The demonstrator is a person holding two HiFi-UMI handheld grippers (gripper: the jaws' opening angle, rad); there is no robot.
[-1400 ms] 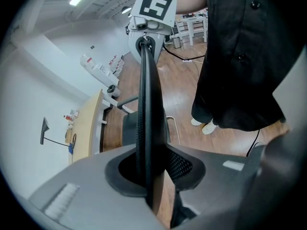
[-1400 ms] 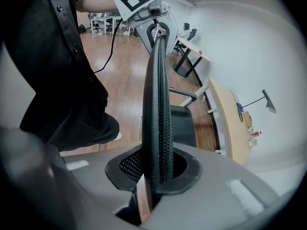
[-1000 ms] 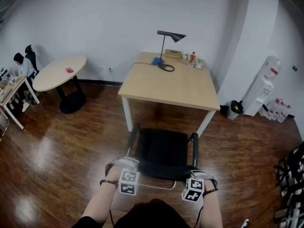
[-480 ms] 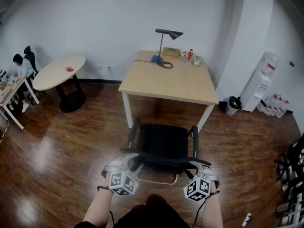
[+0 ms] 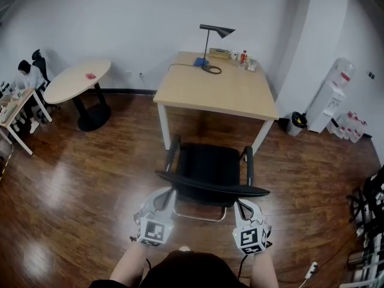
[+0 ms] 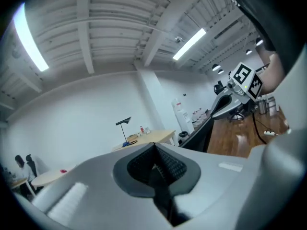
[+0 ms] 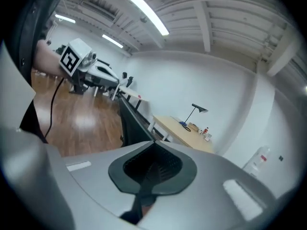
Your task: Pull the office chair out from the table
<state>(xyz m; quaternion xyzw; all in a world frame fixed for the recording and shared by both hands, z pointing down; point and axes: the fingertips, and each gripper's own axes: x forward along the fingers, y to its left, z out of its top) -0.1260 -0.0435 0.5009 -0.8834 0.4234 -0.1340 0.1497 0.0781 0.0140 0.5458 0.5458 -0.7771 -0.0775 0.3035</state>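
The black office chair stands on the wood floor just in front of the wooden table, its seat out from under the tabletop. Its curved backrest top faces me. My left gripper and right gripper hover just behind that backrest, one near each end, not holding it. In the left gripper view the left gripper is shut on nothing, with the backrest edge off to its right. The right gripper is likewise shut and empty, the backrest to its left.
A black desk lamp and small bottles stand at the table's far edge. A round table and a seated person are at the far left. A water dispenser and bin stand by the right wall.
Both grippers came off the backrest top, rose and drew back toward me, rolling so their marker cubes face up. The chair has stayed where it was.
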